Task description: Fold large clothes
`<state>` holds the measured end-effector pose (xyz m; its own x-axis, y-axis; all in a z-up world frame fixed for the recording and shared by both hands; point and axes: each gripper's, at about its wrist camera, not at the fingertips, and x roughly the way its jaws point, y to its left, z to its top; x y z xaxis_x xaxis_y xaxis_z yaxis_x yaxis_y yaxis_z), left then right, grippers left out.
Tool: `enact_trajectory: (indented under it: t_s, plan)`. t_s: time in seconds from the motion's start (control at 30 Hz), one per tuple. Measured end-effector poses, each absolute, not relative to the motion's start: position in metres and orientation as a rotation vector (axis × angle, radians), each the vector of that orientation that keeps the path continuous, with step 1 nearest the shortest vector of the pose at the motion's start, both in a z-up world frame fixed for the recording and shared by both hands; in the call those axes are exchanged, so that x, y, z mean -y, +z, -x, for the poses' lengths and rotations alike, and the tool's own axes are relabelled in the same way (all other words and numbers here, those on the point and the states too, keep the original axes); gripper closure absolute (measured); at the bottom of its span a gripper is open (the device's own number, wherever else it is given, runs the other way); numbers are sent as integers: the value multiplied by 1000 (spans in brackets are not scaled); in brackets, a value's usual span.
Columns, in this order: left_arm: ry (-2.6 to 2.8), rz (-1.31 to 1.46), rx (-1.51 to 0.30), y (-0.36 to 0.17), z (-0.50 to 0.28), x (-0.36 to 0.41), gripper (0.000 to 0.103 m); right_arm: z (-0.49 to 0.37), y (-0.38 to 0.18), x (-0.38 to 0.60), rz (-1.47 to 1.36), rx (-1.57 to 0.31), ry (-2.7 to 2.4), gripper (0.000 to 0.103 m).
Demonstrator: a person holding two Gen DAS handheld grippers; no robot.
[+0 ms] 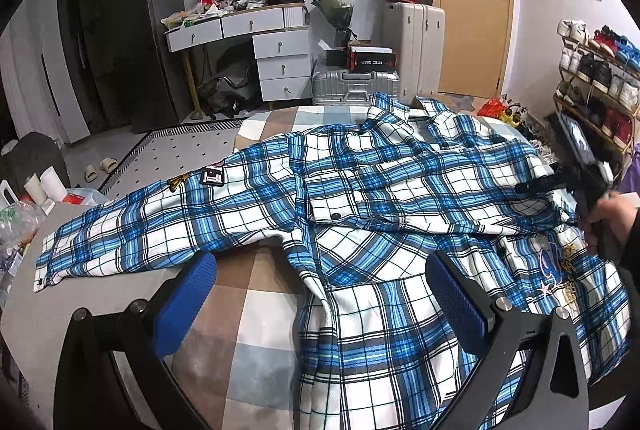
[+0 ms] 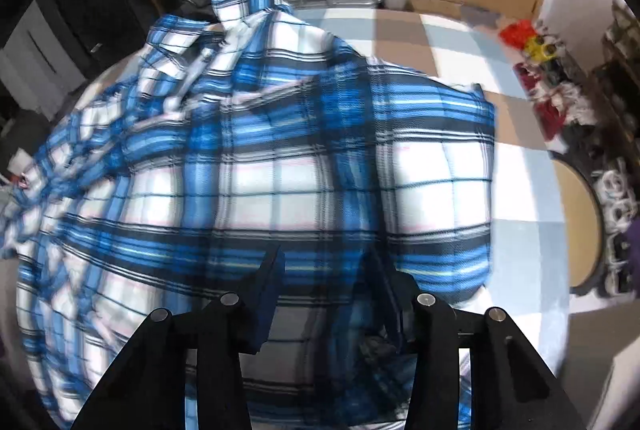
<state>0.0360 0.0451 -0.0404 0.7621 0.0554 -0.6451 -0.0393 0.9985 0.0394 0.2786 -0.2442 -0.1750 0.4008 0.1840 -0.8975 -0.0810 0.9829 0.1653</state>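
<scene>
While the left gripper (image 1: 320, 294) gapes above the plaid shirt (image 1: 360, 190), only the right wrist view shows the right gripper (image 2: 328, 270), jaws apart over blurred cloth.

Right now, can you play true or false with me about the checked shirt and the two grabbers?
1. The plaid shirt is blue and white. True.
2. The shirt lies on the floor. False: it is spread on a checked bed cover.
3. The left gripper is open. True: its blue pads stand wide apart above the shirt and pinch nothing.
4. One sleeve stretches out flat to the left, with patches sewn on it. True.
5. The shirt is already folded into a neat square. False: it is spread out and rumpled.
6. The right gripper is over a red towel. False: it is over the plaid shirt.
</scene>
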Motion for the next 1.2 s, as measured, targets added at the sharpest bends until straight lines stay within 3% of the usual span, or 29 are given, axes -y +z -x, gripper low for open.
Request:
enact_trajectory:
  t_s: [0.23,0.43,0.57,0.6,0.67,0.7,0.83,0.93,1.07,1.1,1.2]
  plan:
    - [57,-29,-707,-41,-36,-42,1,-296,-114,256,-95,-985,82,67]
    - [66,-48,-704,-42,-37,-39,1,-340,-168,260,-62,-1191,-50,71]
    - [63,-49,-707,-41,-38,-39,1,-345,-172,262,-76,-1200,-61,72]
    - [65,-49,-706,-41,-38,-39,1,-346,-169,267,-110,-1209,-63,78]
    - [67,-44,-701,-39,-38,-41,1,-333,-145,273,-156,-1128,-26,84]
    - [68,-37,-700,-39,-38,-42,1,-325,-133,273,-147,-1080,-20,80]
    - [64,-9,-691,-36,-33,-46,1,-277,-110,264,-110,-1051,86,81]
    - [69,-5,-683,-35,-32,-46,1,-246,-121,257,-59,-1080,97,82]
    - [95,-8,-666,-35,-32,-46,1,-232,-174,255,-56,-1199,74,94]
    - [103,-13,-664,-36,-32,-47,1,-227,-175,254,-35,-1142,60,95]
    - [135,-25,-659,-38,-35,-50,1,-232,-181,248,-23,-1167,28,94]
